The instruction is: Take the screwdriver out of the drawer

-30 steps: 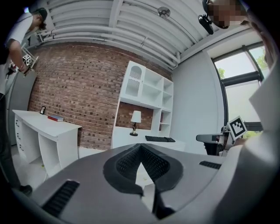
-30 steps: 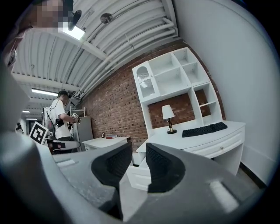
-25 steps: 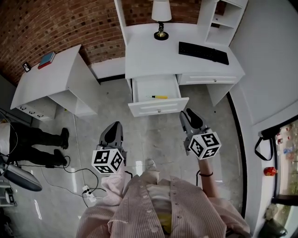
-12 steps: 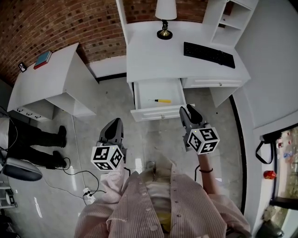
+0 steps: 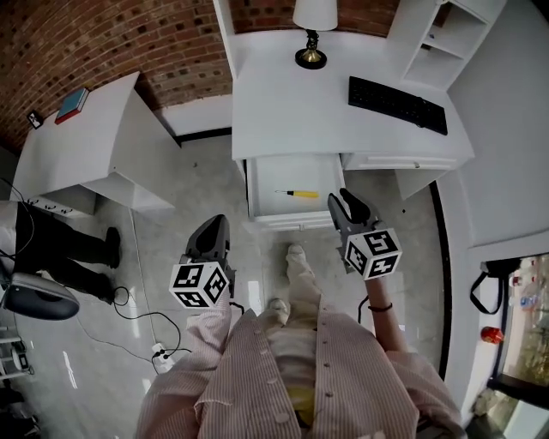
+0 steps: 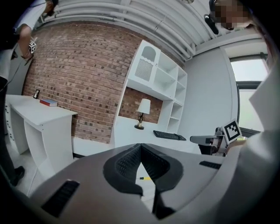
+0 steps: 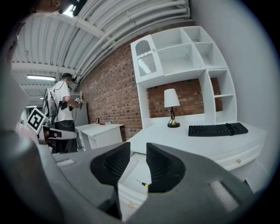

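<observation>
The screwdriver (image 5: pixel 293 194) lies mid-drawer (image 5: pixel 279 221), uncovered (lamp (image 5: pixel 310 34) and keyboard (image 5: pixel 397 105) sit on the desk (image 5: pixel 292 103) above). The right gripper (image 5: pixel 347 201), jaws slightly parted and empty, hangs near the drawer's front right corner. The left gripper (image 5: pixel 216 225), tips together, hangs well apart from the drawer.

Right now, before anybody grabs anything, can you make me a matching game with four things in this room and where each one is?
Things:
1. screwdriver
2. lamp
3. keyboard
4. book

Places:
A. on the side table by the brick wall
B. lying in the open drawer
C. standing upright at the back of the desk
D. lying flat on the desk, toward its right end

Right pairs: 1-B, 2-C, 3-D, 4-A.
</observation>
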